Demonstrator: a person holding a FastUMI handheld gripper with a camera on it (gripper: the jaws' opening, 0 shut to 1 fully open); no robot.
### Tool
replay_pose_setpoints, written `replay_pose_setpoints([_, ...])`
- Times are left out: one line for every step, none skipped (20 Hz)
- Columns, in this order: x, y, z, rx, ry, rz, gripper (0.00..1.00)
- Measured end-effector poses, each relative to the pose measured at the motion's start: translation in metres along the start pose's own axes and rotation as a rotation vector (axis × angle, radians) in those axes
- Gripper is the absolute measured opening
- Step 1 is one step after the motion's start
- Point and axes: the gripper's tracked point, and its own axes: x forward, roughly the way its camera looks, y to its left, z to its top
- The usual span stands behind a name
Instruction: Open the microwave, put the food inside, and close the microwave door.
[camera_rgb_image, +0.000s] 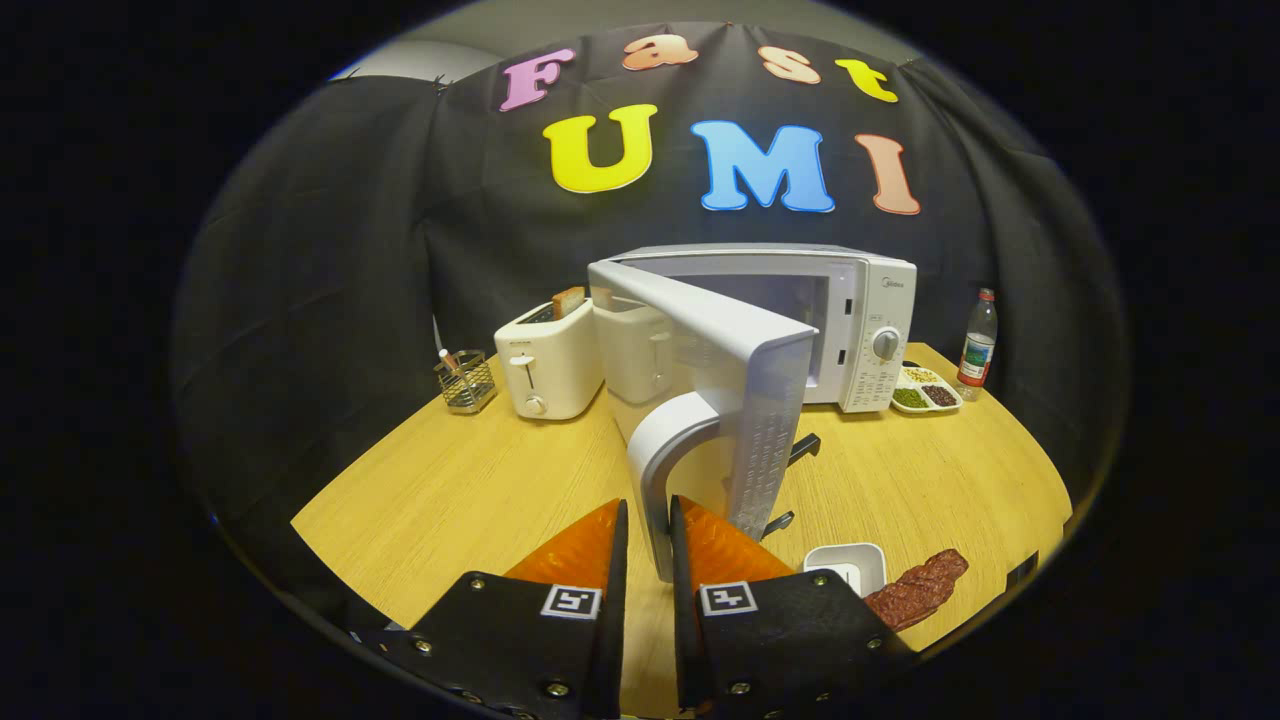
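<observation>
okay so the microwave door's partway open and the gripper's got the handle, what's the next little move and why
Probably keep swinging the door wider. The gripper has its fingers closed around the door handle, and the door stands only partly open, half covering the microwave cavity, so the food beside the fingers could not yet go in.

microwave (860, 300) cavity mostly behind its door (720, 400), food (915, 590) perhaps partly hidden by tool (650, 540)

Handheld gripper (648, 530) with two wedge-shaped fingers on dark mounts, each bearing a square coded marker and small screws.
</observation>
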Motion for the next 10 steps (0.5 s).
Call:
replay_pose_setpoints([0.0, 0.007, -0.001, -0.006, 0.0, 0.009, 0.22])
replay_pose_setpoints([-0.001, 0.014, -0.002, -0.009, 0.001, 0.018, 0.22])
replay_pose_setpoints([-0.003, 0.021, -0.004, -0.008, 0.001, 0.027, 0.22])
replay_pose_setpoints([-0.004, 0.028, -0.005, -0.008, 0.003, 0.036, 0.22])
replay_pose_setpoints([-0.004, 0.037, -0.006, -0.011, 0.004, 0.046, 0.22])
replay_pose_setpoints([-0.005, 0.044, -0.006, -0.017, 0.004, 0.056, 0.22])
replay_pose_setpoints([-0.006, 0.051, -0.007, -0.026, 0.005, 0.066, 0.22])
replay_pose_setpoints([-0.006, 0.058, -0.008, -0.033, 0.006, 0.076, 0.22])
replay_pose_setpoints([-0.007, 0.065, -0.009, -0.036, 0.004, 0.085, 0.22])
replay_pose_setpoints([-0.007, 0.073, -0.011, -0.038, 0.004, 0.094, 0.22])
